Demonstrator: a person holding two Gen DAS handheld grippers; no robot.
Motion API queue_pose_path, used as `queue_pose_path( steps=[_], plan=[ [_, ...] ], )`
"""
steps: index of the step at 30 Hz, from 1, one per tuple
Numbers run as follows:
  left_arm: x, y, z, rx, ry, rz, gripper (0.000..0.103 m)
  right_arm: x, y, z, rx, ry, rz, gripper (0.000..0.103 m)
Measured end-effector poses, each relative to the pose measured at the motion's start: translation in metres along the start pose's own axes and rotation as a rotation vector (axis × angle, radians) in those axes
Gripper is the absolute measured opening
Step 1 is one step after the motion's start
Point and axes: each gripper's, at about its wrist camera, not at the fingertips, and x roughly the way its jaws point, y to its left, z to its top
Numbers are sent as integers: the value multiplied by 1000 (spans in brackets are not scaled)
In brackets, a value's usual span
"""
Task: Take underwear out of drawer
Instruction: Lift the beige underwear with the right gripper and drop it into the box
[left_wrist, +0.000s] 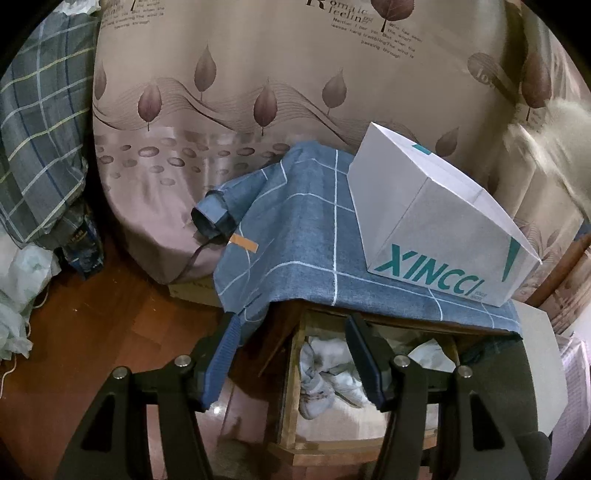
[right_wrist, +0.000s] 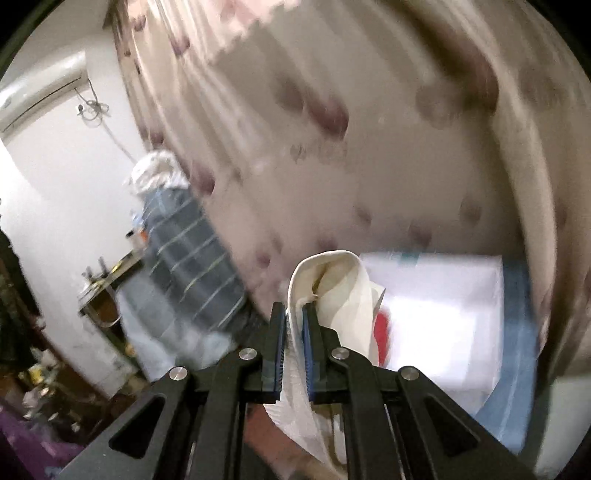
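Right gripper (right_wrist: 295, 314) has its fingers pressed together on a piece of cream-white underwear (right_wrist: 332, 280). The soft fabric loops up over the blue ribbed pads in the lower middle of the frame, and a pleated-looking strip hangs down between the black arms. Everything behind it is motion-smeared, just a pale curtain with purplish blobs and a white box on blue cloth at the right.

Left gripper (left_wrist: 291, 332) sits with its fingers spread, nothing between them, at the bottom of the frame. Between the pads you look into the open wooden drawer (left_wrist: 291, 406), where more crumpled white laundry (left_wrist: 325, 373) lies in a heap. Above the drawer the bench top is draped in a blue checked cloth (left_wrist: 295, 236) with thin white grid lines, kind of denim-looking. On it, right of centre, sits a boxy white paper bag (left_wrist: 424, 221) with teal XINCCI lettering. The beige curtain (left_wrist: 258, 74) with brown leaf prints fills the top, and glossy reddish wood floor (left_wrist: 122, 314) shows lower left. A furry white blur crosses the right edge; I can't tell what it is.
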Motion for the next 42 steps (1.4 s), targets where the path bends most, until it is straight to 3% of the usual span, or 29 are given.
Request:
queue_pose_path(
  steps=[2, 6, 9, 10, 18, 27, 34, 39, 42],
  plan=[
    [0, 0, 0, -2, 0, -3, 61, 8, -12, 21, 19, -33, -31, 8],
    [0, 1, 0, -12, 6, -8, 61, 44, -50, 37, 73, -14, -78, 8],
    [-1, 1, 1, -13, 2, -10, 61, 84, -80, 34, 117, 38, -123, 7],
    [-1, 1, 0, -12, -1, -8, 61, 90, -88, 33, 122, 49, -127, 3],
    [1, 2, 0, -5, 10, -2, 61, 151, -127, 12, 125, 160, -242, 3],
    [2, 4, 1, -18, 14, -3, 61, 106, -106, -32, 19, 104, -202, 6],
    [2, -11, -2, 55, 12, 21, 61, 28, -65, -110, -90, -10, -236, 7],
    [4, -25, -5, 121, 16, 24, 61, -3, -81, -164, 15, -16, -262, 7],
    [4, -40, -10, 198, 22, 5, 61, -15, -98, -190, 62, -16, -337, 16]
  ],
)
